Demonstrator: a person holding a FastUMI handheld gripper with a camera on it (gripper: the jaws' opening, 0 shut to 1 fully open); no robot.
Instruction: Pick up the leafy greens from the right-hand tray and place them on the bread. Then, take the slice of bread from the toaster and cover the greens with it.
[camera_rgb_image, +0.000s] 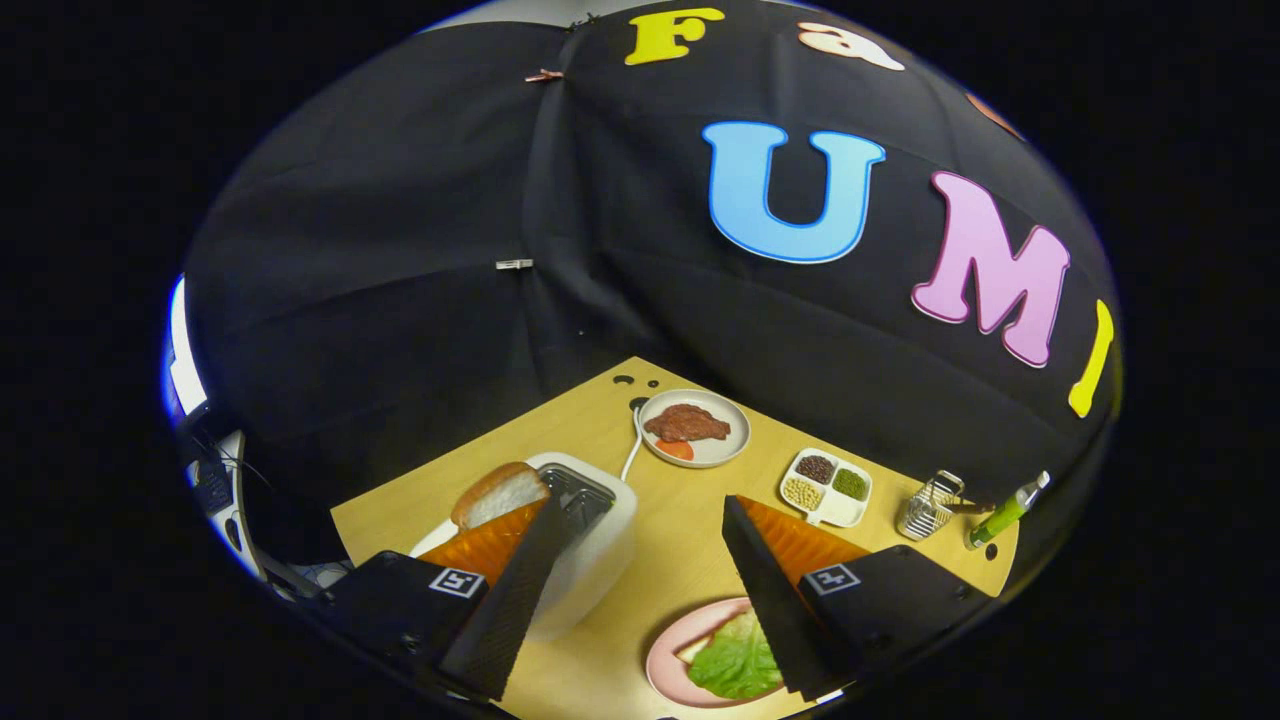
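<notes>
We view the scene along the gripper (640, 590), whose two wedge-shaped fingers stand wide apart and hold nothing. The wooden table (680, 540) is smooth and pale, and carries, in descending size, a white toaster (600, 550) with rounded corners, a pink plate (668, 660), a white plate of meat (722, 450), a small divided dish of beans (835, 505), a wire holder (928, 505) and a green-bodied bottle (1005, 512). The slice of bread (498, 493), pale-crumbed with a browned crust, rises from the far side of the toaster, just beyond the left finger, tilted with its long axis slanting up and rightward. We judge that the coming move turns on this offset: the bread lies ahead and left of the open gap. The leafy greens (735, 660), crinkled and soft, already lie on the pink plate beside the right finger, apparently over a pale slice.
</notes>
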